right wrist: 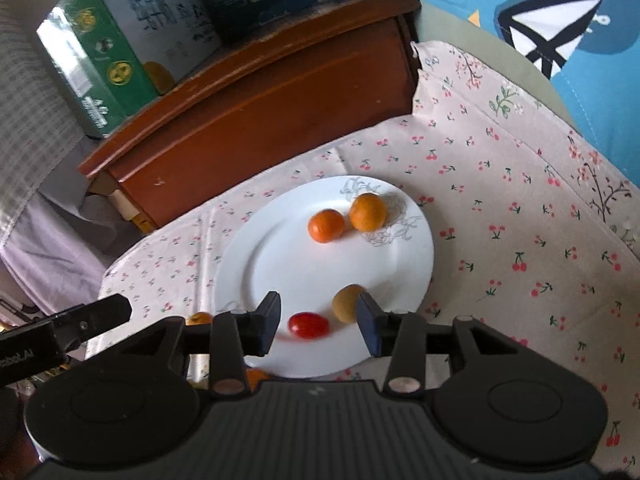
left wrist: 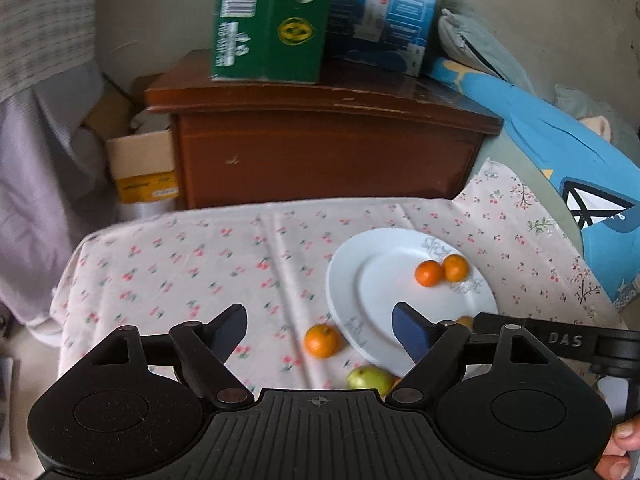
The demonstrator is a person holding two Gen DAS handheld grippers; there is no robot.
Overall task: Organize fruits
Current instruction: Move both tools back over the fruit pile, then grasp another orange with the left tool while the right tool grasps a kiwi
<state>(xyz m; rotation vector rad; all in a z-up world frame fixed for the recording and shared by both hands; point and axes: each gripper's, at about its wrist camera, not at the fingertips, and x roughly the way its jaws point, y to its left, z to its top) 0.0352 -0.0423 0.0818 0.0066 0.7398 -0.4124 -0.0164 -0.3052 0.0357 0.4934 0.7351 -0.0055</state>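
A white plate (left wrist: 372, 276) (right wrist: 280, 264) lies on the cherry-print cloth. Two oranges (left wrist: 429, 273) (right wrist: 326, 225) rest side by side at its far edge. In the right wrist view a small red tomato (right wrist: 309, 325) and a tan round fruit (right wrist: 347, 302) lie on the plate's near part. My right gripper (right wrist: 318, 322) is open above the plate; the tomato sits between the pads without touching, and the tan fruit lies beside the right pad. On the cloth left of the plate sit another orange (left wrist: 321, 341) and a green fruit (left wrist: 369, 379). My left gripper (left wrist: 320, 330) stands wide open and empty above them.
A brown wooden cabinet (left wrist: 320, 148) stands behind the cloth, with a green carton (left wrist: 272, 20) and a blue-white box (left wrist: 384, 16) on top. A cardboard box (left wrist: 140, 168) sits at its left. Blue bedding (left wrist: 560, 152) lies at the right. A person's fingers (left wrist: 624, 452) show at the lower right.
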